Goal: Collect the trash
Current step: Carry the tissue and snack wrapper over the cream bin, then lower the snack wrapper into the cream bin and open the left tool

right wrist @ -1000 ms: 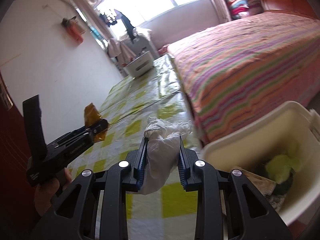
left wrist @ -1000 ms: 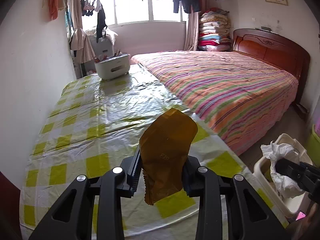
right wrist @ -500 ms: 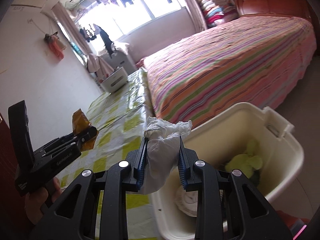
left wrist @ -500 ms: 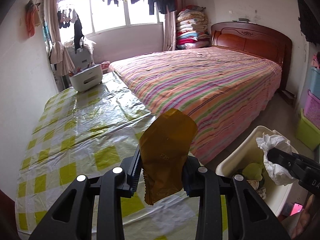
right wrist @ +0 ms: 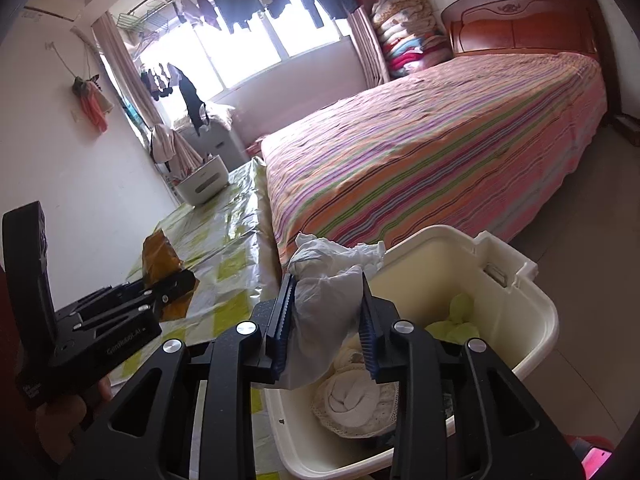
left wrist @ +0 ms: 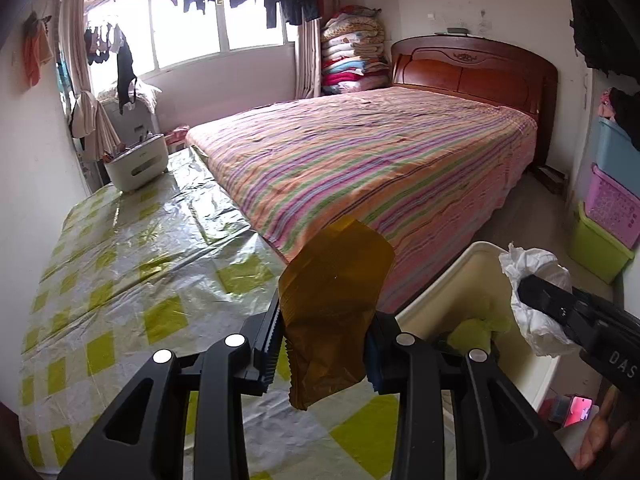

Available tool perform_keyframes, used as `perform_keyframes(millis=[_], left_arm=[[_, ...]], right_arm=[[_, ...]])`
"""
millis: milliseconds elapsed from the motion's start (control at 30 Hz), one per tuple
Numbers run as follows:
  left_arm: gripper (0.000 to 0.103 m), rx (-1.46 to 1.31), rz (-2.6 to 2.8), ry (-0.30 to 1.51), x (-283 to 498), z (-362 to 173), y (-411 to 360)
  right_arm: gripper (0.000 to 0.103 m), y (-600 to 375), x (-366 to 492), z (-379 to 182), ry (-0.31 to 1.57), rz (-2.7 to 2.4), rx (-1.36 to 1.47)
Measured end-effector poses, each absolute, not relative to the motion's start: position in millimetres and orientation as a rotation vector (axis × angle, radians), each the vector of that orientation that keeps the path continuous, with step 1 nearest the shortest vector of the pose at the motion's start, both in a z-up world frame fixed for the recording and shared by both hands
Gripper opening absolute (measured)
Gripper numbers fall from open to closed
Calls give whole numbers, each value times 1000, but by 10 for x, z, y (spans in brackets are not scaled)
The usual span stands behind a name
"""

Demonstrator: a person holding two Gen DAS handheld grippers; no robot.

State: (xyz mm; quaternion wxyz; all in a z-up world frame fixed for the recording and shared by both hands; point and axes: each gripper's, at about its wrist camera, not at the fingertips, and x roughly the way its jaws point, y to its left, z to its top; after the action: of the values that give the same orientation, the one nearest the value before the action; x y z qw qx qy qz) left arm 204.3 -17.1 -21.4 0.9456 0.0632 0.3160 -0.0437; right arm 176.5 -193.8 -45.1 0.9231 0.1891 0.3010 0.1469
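Below the right gripper (right wrist: 325,322), the cream bin (right wrist: 536,304) lies open beside the counter (left wrist: 120,264), so the crumpled white tissue (right wrist: 332,288) between its opening jaws hangs directly over it. Over the counter's edge, the left gripper (left wrist: 320,346) clamps a brown wrapper (left wrist: 332,304) upright, farther from the bin.

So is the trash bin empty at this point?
No. In the right wrist view the cream bin already holds a yellow-green wad and a rolled white cloth.
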Motion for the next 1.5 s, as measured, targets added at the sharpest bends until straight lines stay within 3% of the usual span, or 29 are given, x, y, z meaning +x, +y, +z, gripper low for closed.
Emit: perform_keyframes(millis=[233, 300, 467, 733, 967, 1500], left_arm=[[33, 149, -125, 642, 1997, -217, -319], [33, 152, -128, 642, 1987, -222, -337], [33, 153, -144, 655, 1973, -254, -386], [33, 124, -186, 682, 1987, -305, -473], [33, 104, -234, 728, 2065, -431, -620], [33, 152, -351, 780, 2118, -591, -1091]], right_arm=[[35, -1973, 1687, -388, 582, 269, 394], [42, -1970, 1688, -403, 582, 265, 400], [70, -2057, 1638, -397, 557, 217, 405], [74, -2023, 1506, -337, 525, 238, 471], [82, -2397, 1301, -208, 374, 194, 622], [84, -2862, 1232, -407, 311, 138, 812]])
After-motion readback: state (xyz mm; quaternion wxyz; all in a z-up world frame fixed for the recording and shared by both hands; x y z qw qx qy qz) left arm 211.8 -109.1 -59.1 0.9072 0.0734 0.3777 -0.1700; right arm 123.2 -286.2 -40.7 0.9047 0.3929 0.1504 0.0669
